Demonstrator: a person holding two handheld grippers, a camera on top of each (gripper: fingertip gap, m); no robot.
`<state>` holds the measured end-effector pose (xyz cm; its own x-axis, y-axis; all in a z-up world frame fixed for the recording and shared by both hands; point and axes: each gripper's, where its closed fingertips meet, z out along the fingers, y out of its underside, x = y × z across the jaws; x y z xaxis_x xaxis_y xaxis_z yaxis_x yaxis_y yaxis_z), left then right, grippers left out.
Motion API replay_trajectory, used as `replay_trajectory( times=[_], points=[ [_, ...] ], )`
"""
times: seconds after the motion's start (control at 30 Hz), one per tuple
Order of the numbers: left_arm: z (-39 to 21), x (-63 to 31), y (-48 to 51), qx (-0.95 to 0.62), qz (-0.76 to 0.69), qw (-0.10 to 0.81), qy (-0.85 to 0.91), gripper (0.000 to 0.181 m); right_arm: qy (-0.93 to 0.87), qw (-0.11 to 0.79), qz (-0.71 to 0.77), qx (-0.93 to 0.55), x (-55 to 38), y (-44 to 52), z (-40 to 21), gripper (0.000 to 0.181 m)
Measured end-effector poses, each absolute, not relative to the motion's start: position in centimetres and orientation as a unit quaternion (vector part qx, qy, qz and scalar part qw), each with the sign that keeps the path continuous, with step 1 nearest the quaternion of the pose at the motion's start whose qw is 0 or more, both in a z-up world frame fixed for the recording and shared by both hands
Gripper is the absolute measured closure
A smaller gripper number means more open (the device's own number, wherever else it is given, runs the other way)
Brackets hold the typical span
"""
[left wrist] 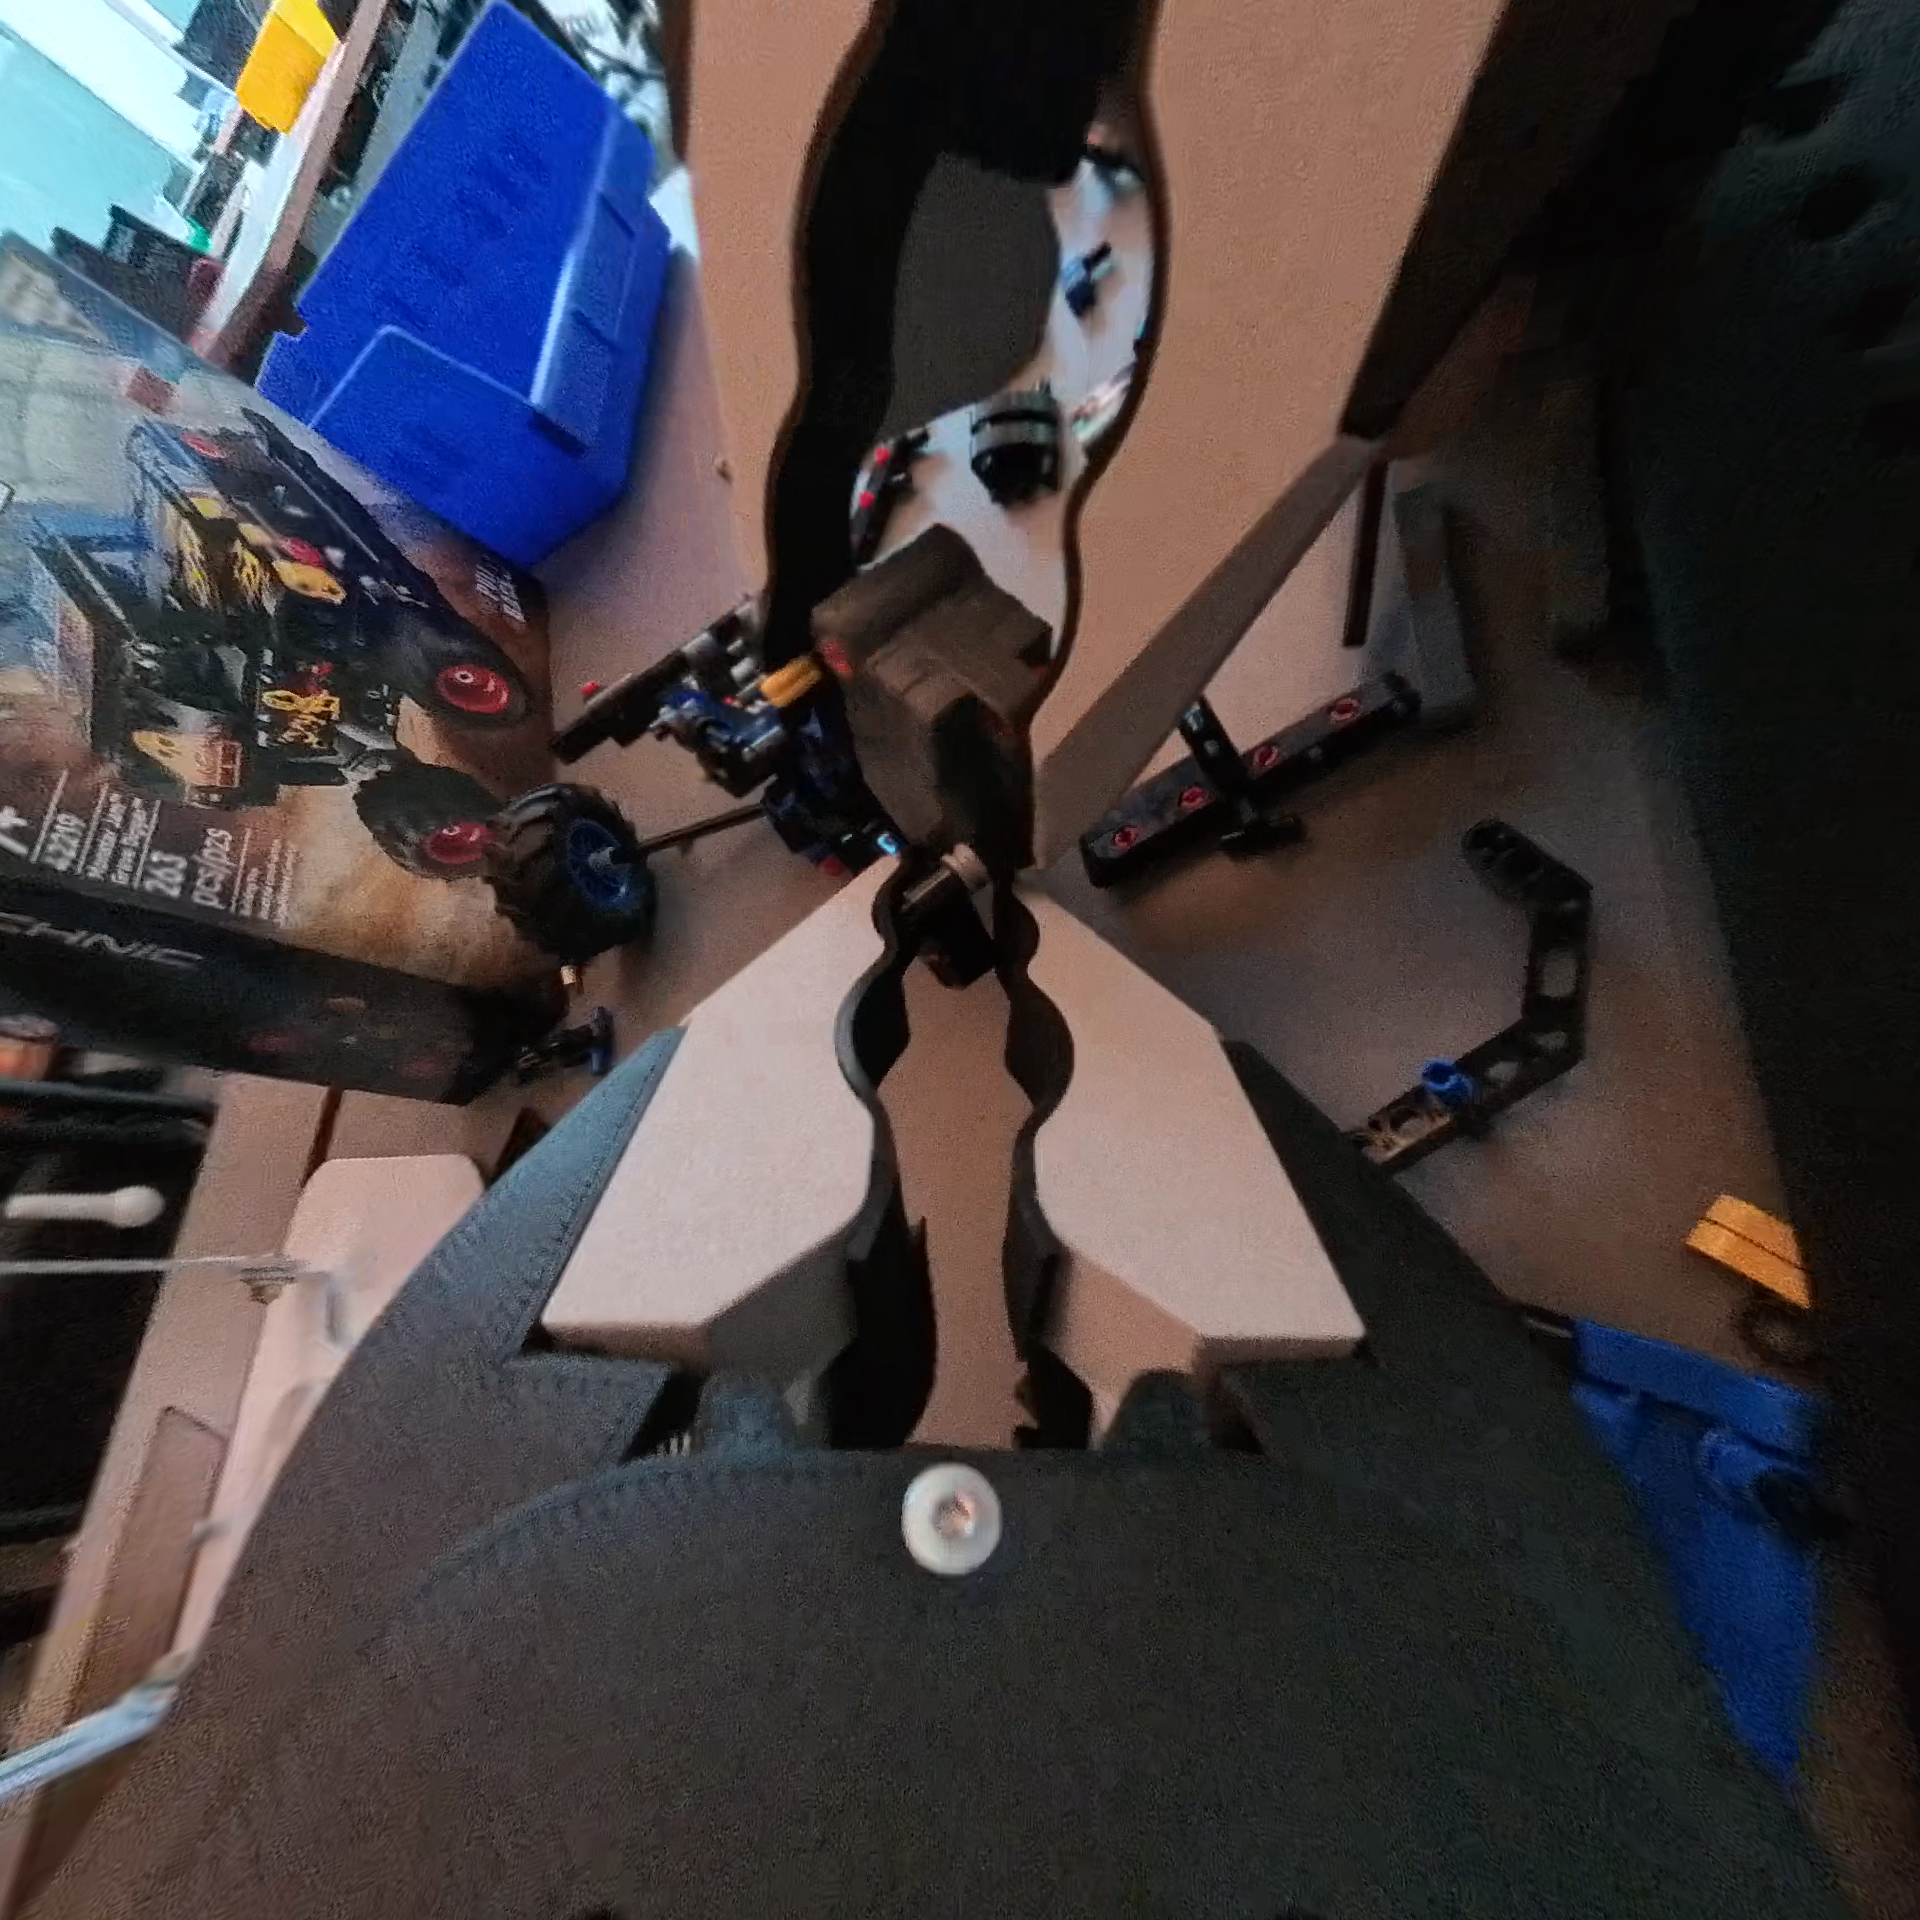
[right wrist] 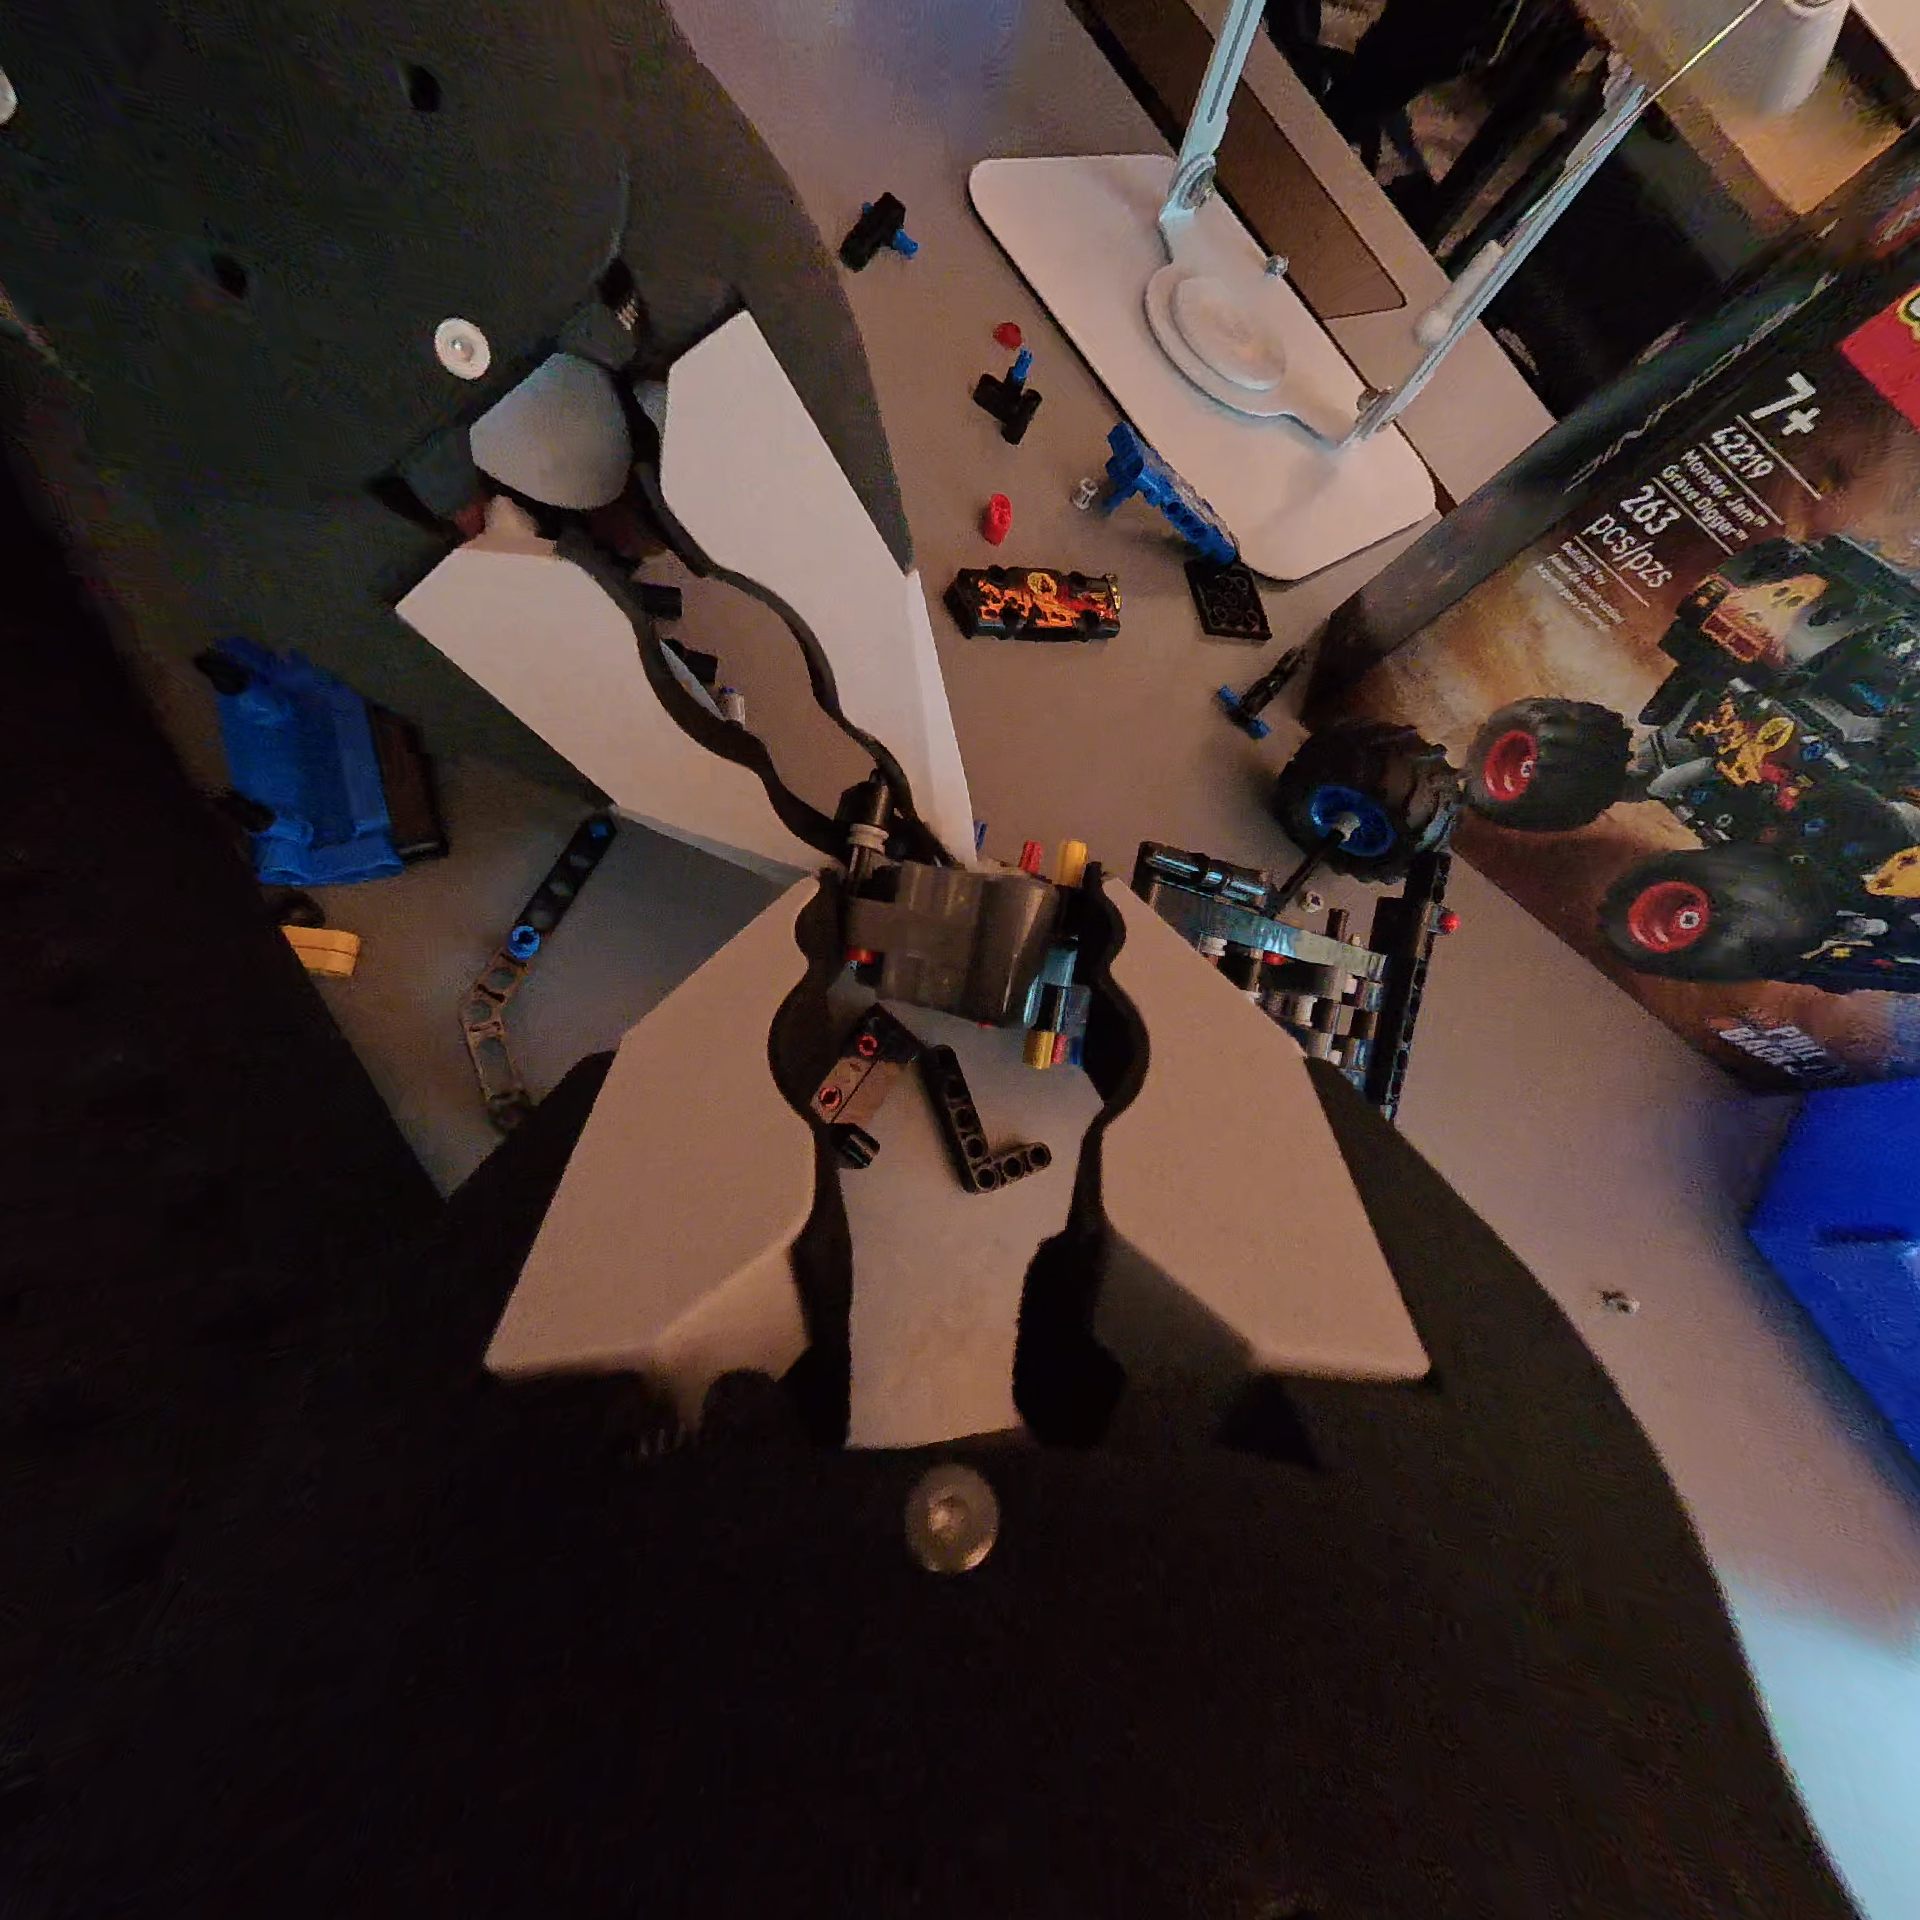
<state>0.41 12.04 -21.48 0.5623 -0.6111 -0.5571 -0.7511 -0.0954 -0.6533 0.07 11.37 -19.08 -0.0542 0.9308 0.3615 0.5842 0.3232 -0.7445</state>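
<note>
The grey motor block (right wrist: 951, 951) of the half-built truck chassis (right wrist: 1288, 961) is being gripped between the right tongs (right wrist: 961, 940). A small black pin piece (left wrist: 940, 914) is being pinched by the left tongs (left wrist: 951, 883), touching the block; steady alignment is being needed, judging from this.

One toy box (right wrist: 1662, 665), two blue bins (left wrist: 468, 343), perhaps two loose wheels (right wrist: 1361, 800).

Dim, warm light falls on a grey tabletop (right wrist: 1039, 727) beside a bright window (left wrist: 73, 156).
</note>
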Motion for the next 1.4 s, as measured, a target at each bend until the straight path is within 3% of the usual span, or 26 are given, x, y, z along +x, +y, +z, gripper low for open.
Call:
replay_trajectory(
  times=[0.17, 0.47, 0.67, 0.83, 0.97, 1.17, 1.3, 1.4],
  points=[
    [-19.2, -1.3, 12.5, -0.762, -0.037, 0.537, 0.361, 0.176, -0.698, 0.442, 0.189, -0.53, 1.2, 11.7, -19.1, 0.139],
    [-19.7, -1.6, 12.5, -0.781, -0.086, 0.516, 0.341, 0.177, -0.725, 0.454, 0.124, -0.503, 1.6, 11.4, -20.2, 0.139],
    [-19.1, -2.2, 12.3, -0.776, -0.115, 0.524, 0.333, 0.176, -0.714, 0.452, 0.167, -0.507, 1.9, 11.2, -19.3, 0.139],
    [-21.4, -0.3, 11.6, -0.75, 0.02, 0.492, 0.443, 0.175, -0.714, 0.43, 0.155, -0.53, 1.5, 11.3, -20.1, 0.139],
    [-21.2, -0.2, 12.1, -0.72, 0.102, 0.496, 0.475, 0.175, -0.689, 0.393, 0.217, -0.568, 1.4, 11.9, -19.3, 0.139],
    [-20.8, -2.6, 14.1, -0.682, 0.258, 0.48, 0.487, 0.177, -0.693, 0.391, 0.194, -0.574, 2.1, 12.9, -19.8, 0.14],
    [-18.6, -3.5, 14.7, -0.716, 0.178, 0.54, 0.405, 0.177, -0.696, 0.417, 0.179, -0.556, 2.2, 12.9, -19.5, 0.14],
    [-19.6, -3.3, 14.4, -0.749, 0.103, 0.518, 0.399, 0.176, -0.694, 0.424, 0.179, -0.553, 1.8, 12.7, -19.4, 0.139]
  ],
)
